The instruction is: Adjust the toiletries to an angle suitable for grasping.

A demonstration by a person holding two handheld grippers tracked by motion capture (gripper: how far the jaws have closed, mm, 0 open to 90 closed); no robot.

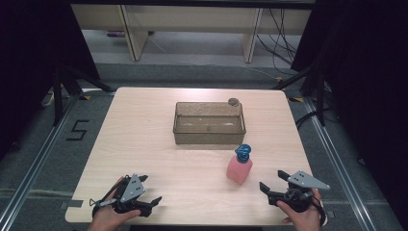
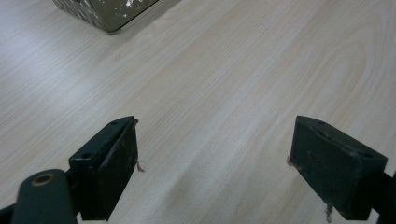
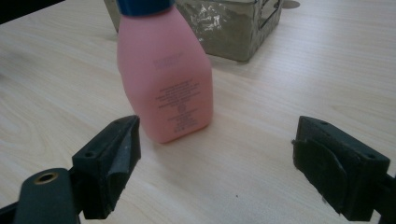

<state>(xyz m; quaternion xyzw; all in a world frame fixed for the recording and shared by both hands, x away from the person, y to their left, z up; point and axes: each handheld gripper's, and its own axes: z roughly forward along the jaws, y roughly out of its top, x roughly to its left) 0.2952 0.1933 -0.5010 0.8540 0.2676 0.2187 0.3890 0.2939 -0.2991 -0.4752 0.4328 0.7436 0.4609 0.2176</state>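
A pink bottle point(image 1: 239, 169) with a blue pump top point(image 1: 243, 152) stands upright on the wooden table point(image 1: 159, 139), in front of a clear brownish bin point(image 1: 209, 123). My right gripper point(image 1: 273, 182) rests near the front right edge, open, a short way right of the bottle. In the right gripper view the bottle point(image 3: 168, 88) stands just beyond the wide-apart jaws, toward the left one, untouched. My left gripper point(image 1: 150, 189) is at the front left, open, with bare table between its jaws in the left gripper view point(image 2: 215, 154).
A small round grey object point(image 1: 234, 101) lies behind the bin's far right corner. The bin's corner point(image 2: 105, 11) shows at the top of the left gripper view. Dark stands and cables flank the table on the floor.
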